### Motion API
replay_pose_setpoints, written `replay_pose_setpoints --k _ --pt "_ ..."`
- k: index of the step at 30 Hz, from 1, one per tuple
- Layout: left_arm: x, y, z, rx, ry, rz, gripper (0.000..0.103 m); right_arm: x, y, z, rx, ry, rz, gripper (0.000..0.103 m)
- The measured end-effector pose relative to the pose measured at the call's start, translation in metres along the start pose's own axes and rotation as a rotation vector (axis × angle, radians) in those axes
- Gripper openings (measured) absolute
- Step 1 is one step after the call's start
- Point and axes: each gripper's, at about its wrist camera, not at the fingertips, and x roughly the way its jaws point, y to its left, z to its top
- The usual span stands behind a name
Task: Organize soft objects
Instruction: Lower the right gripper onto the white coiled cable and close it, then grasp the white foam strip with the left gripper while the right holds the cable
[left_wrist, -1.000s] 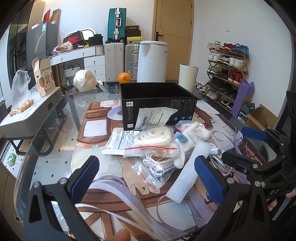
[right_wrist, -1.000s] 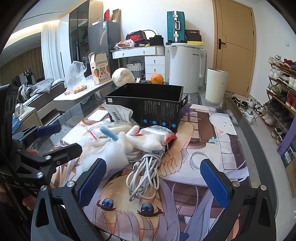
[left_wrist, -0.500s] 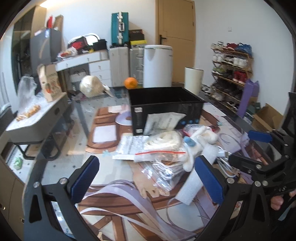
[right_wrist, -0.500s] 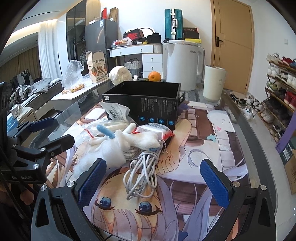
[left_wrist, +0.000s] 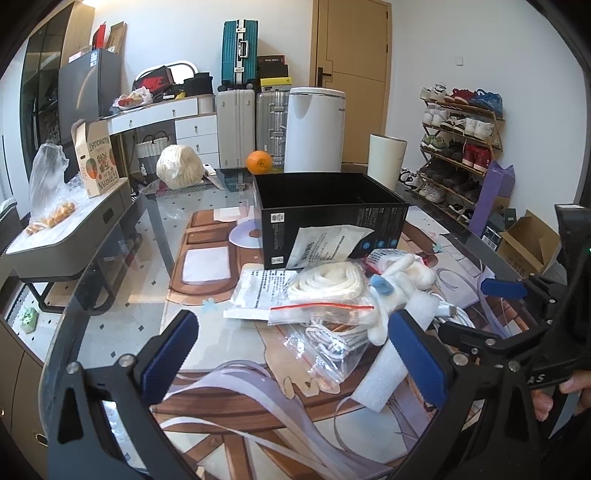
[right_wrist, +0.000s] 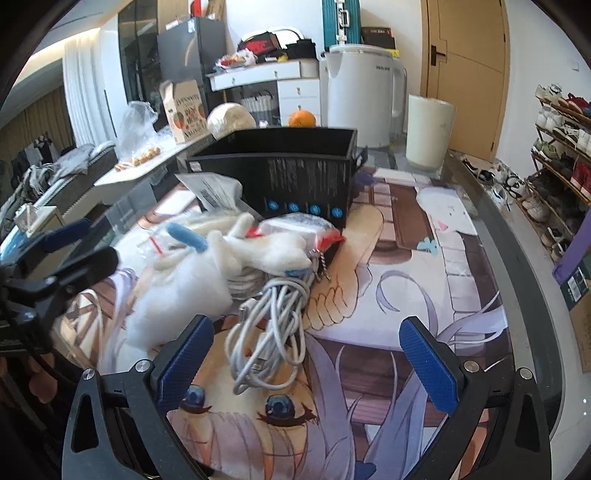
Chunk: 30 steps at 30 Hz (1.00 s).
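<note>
Two claws, my left gripper (left_wrist: 291, 350) and right gripper (right_wrist: 306, 354), stand released and empty before the pile, the white cable (right_wrist: 269, 332) just ahead of the right one beside the plush toy (right_wrist: 207, 273), so I judge a careless pinch could snag both.

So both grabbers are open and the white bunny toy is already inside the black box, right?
Not quite. Both the left gripper and right gripper are open, but the white bunny toy is not in the black box. The right wrist view shows it lying on the pile in front of the box.
</note>
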Motion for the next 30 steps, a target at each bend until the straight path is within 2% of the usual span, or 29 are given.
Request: replay_pose_setpoints --k 3,9,15,19,25,30 --pt "0.0 0.0 -0.001 0.007 0.0 0.011 0.103 0.011 -0.003 0.0 0.014 0.041 -0.022 0.098" --pt "0.0 -0.001 -0.002 0.016 -0.003 0.019 0.103 0.018 -0.009 -0.002 0.029 0.054 -0.026 0.091" --pt "0.0 -0.002 -0.003 0.021 0.002 0.018 0.103 0.032 -0.002 0.005 0.01 0.073 -0.012 0.077" --pt "0.001 -0.002 -0.003 0.017 0.005 0.015 0.103 0.035 0.004 0.009 -0.003 0.07 -0.001 0.064" --pt "0.003 0.0 -0.003 0.006 0.013 0.002 0.103 0.031 0.005 0.007 -0.018 0.058 0.01 0.03" --pt "0.003 -0.001 -0.004 0.008 0.013 -0.001 0.103 0.024 0.004 0.0 -0.032 0.052 0.0 0.024"
